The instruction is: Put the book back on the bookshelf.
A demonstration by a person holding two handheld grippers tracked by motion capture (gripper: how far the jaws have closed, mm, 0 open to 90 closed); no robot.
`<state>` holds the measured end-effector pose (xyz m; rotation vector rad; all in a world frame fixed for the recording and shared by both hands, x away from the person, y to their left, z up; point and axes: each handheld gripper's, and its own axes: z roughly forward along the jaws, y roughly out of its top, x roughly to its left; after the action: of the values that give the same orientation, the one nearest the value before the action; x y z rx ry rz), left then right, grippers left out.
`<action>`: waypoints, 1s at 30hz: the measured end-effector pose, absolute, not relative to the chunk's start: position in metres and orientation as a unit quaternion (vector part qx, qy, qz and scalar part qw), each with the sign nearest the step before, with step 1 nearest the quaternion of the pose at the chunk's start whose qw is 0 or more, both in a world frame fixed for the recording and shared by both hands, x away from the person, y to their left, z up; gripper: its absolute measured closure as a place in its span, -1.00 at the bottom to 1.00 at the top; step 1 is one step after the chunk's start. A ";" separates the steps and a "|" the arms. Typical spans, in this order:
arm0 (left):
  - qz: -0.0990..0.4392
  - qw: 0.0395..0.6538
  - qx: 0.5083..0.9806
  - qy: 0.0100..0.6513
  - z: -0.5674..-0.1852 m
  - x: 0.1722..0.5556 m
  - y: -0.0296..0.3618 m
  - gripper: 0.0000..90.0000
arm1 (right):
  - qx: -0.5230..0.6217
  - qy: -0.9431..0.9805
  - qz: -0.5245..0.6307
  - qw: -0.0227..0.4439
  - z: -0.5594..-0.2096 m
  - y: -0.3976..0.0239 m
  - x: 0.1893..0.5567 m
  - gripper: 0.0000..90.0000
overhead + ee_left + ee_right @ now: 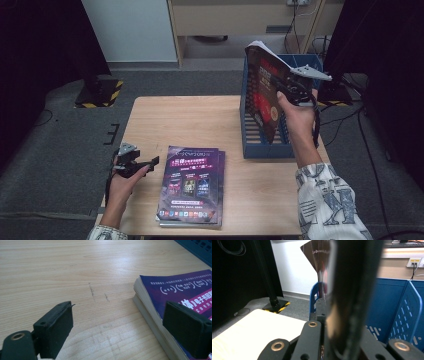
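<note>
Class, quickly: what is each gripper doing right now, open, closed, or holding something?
Left gripper: open, holding nothing, beside the stacked purple paperback books.
Right gripper: closed on a dark red-and-black book, held above the blue plastic file rack.

The top book (190, 293) of the pile near the front edge of the tabletop (75, 277) has a purple cover with white and pink Chinese words; in the left gripper view they are too small and cut off to read for sure; from the high view the cover (192, 182) shows only tiny blurry lines; the book held up over the blue rack (265, 102) has red print, too blurred to read.
</note>
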<state>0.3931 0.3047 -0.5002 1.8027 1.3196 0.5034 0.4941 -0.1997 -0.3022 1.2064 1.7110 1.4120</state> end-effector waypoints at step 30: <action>0.203 0.412 0.717 0.524 -0.499 0.393 0.305 -0.80 | 0.460 0.633 0.539 0.312 -0.319 -0.189 0.502 0.93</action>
<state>0.3929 0.3051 -0.4995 1.8047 1.3182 0.5117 0.5021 -0.1893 -0.3194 1.2138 1.6706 1.4227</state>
